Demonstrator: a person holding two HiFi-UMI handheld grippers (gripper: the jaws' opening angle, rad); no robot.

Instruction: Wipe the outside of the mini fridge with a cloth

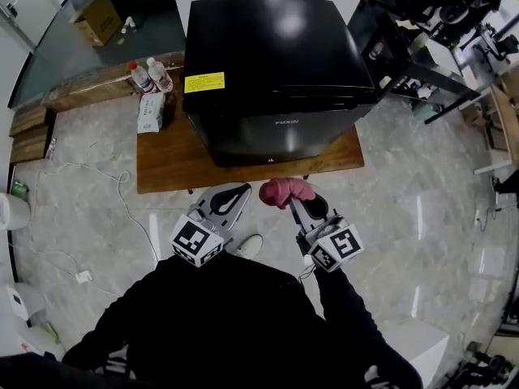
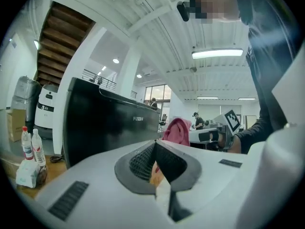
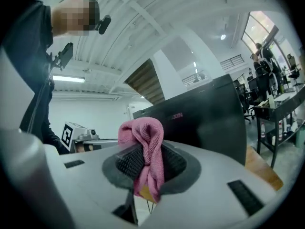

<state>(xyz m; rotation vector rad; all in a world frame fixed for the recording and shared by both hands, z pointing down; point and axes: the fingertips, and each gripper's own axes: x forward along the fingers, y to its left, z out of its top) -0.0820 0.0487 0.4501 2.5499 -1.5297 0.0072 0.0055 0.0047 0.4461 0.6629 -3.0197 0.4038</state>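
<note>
Your right gripper (image 1: 296,205) has its jaws clamped on the pink cloth (image 1: 285,190), just near of the mini fridge (image 1: 272,63) standing on the wooden worktop (image 1: 166,160). The left gripper (image 1: 235,194) is closed on nothing. Lead with the bunched cloth against the door front, so only fabric touches it, and sweep in overlapping strokes.

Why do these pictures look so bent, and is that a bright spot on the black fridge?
Head view: a wide lens bends the floor, and ceiling-light glare sits on the mini fridge top. Left gripper view: dark rounded corners, the ceiling lamp glowing white. Right gripper view: same curved look; the pink cloth in the right tongs is sharp.
</note>
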